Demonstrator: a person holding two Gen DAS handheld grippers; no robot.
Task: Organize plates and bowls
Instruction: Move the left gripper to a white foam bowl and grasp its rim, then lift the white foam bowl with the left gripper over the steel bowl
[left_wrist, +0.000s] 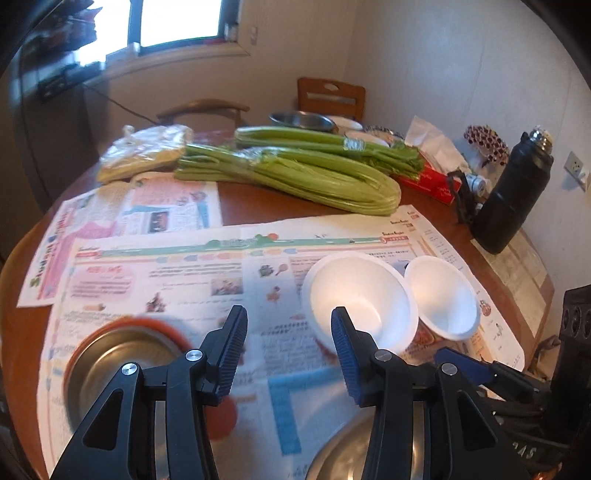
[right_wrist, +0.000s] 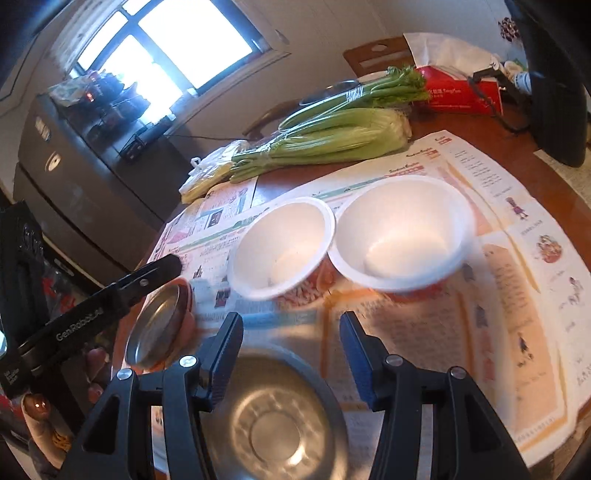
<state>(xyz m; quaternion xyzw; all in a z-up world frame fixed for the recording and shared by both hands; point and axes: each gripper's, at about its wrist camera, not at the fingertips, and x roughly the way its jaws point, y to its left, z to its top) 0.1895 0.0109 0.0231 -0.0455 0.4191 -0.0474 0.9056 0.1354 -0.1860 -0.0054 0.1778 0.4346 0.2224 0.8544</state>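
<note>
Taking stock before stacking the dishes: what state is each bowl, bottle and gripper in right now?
Larger white bowl: upright, empty, on the newspaper.
Smaller white bowl: upright, empty, beside the larger one.
Orange-rimmed metal bowl: upright, empty.
Plain metal bowl: upright, empty, nearest the right gripper.
Black bottle: standing, capped.
Left gripper: open, holding nothing.
Right gripper: open, holding nothing.

The right claw hangs with jaws apart and empty over a steel bowl on the newspaper-covered tabletop. Beyond stand two white foam bowls side by side, touching. Celery lies farther back.
</note>
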